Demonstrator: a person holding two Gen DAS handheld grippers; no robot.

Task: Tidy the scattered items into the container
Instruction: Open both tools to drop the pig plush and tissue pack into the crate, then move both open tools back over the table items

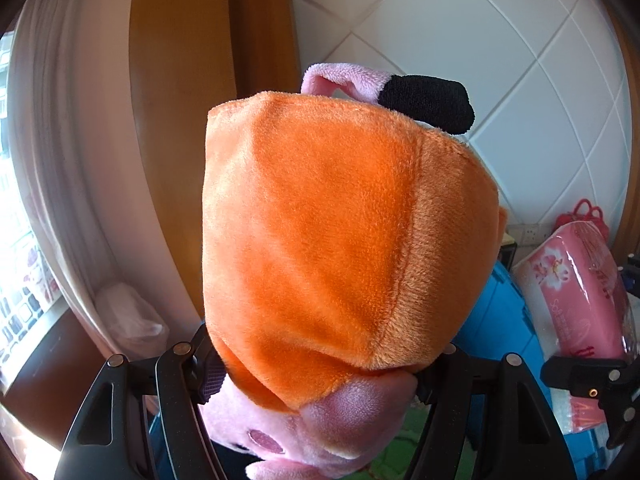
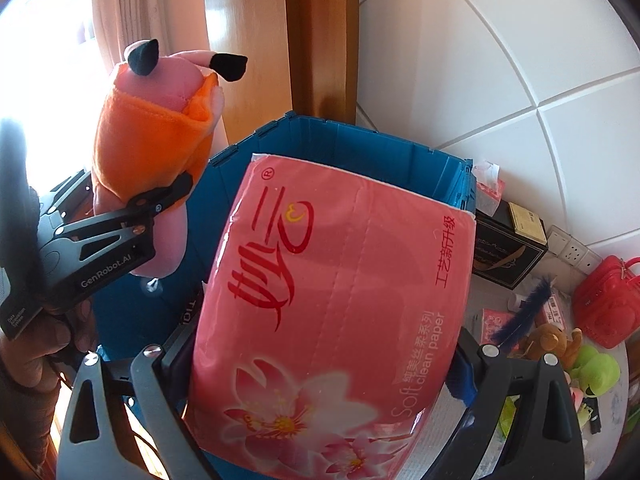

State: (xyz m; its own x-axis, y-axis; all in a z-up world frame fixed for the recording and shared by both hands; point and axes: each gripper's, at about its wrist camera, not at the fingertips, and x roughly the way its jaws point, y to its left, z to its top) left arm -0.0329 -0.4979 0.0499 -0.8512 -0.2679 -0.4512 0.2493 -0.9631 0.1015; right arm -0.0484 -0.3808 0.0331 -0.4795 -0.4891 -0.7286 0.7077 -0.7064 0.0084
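My left gripper (image 1: 316,372) is shut on a pink plush toy in an orange dress (image 1: 340,232), which fills the left wrist view. The toy (image 2: 148,140) and the left gripper (image 2: 160,200) also show at the left of the right wrist view, held up beside the blue bin (image 2: 360,148). My right gripper (image 2: 320,360) is shut on a pink pack of tissue paper (image 2: 340,300) and holds it over the open bin. The pack (image 1: 576,280) and the bin (image 1: 500,320) show at the right of the left wrist view.
Behind the bin stand a wooden door frame (image 2: 320,40) and a white tiled wall (image 2: 500,60). To the right lie a black box (image 2: 508,244), a red case (image 2: 612,300), a brown plush (image 2: 548,340), a green toy (image 2: 596,368) and a blue feather (image 2: 524,308). A curtain (image 1: 60,140) hangs at left.
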